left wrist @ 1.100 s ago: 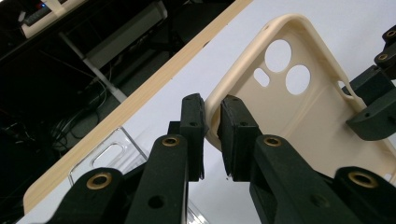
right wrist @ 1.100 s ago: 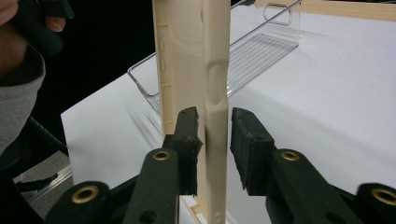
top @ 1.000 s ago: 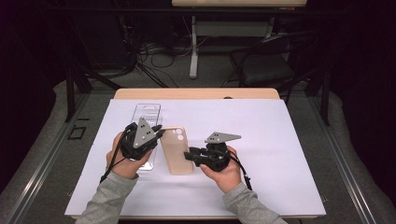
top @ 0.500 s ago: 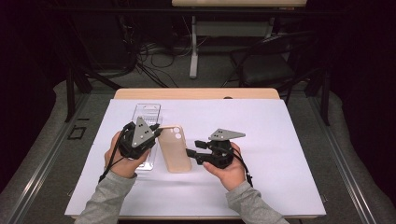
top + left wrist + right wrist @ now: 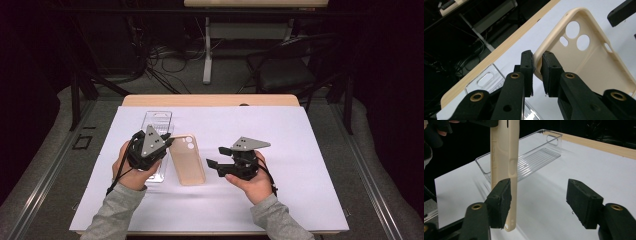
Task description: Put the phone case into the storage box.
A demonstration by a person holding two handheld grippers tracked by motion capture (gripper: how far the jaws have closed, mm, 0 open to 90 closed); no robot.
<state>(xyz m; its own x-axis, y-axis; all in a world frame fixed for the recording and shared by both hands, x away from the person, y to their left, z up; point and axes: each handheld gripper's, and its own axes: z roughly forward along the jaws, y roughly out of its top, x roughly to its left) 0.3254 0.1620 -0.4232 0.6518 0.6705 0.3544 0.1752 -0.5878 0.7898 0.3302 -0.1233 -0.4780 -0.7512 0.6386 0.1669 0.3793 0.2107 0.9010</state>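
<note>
White sheeting covers the surface (image 5: 300, 165), whose wooden far edge shows beyond it, and dark floor with cables and a chair lies behind. A person in grey sleeves works at the near side with a hand-held gripper in each hand.

The left hand-held gripper (image 5: 537, 66) is clamped on the rim of a beige phone case (image 5: 584, 57) near the corner that has the round camera cut-outs; its two black jaws stand narrow, one on the outside of the rim and one on the inside. In the high view the same left hand-held gripper (image 5: 169, 144) sits at the case's far left corner, and the beige phone case (image 5: 187, 162) reaches from there toward the person, between the two hands.

The right hand-held gripper (image 5: 214, 157) lies just to the right of the case. Its jaws have just been opening. In the right gripper view the right hand-held gripper (image 5: 539, 202) stands wide, with the case's edge (image 5: 504, 155) upright in front of its left jaw, while the right jaw stands well clear; whether the left pad touches the case cannot be told.

A clear plastic tray (image 5: 157, 122) rests on the surface, partly under the left hand, and the clear plastic tray (image 5: 534, 153) lies behind the case in the right gripper view.
</note>
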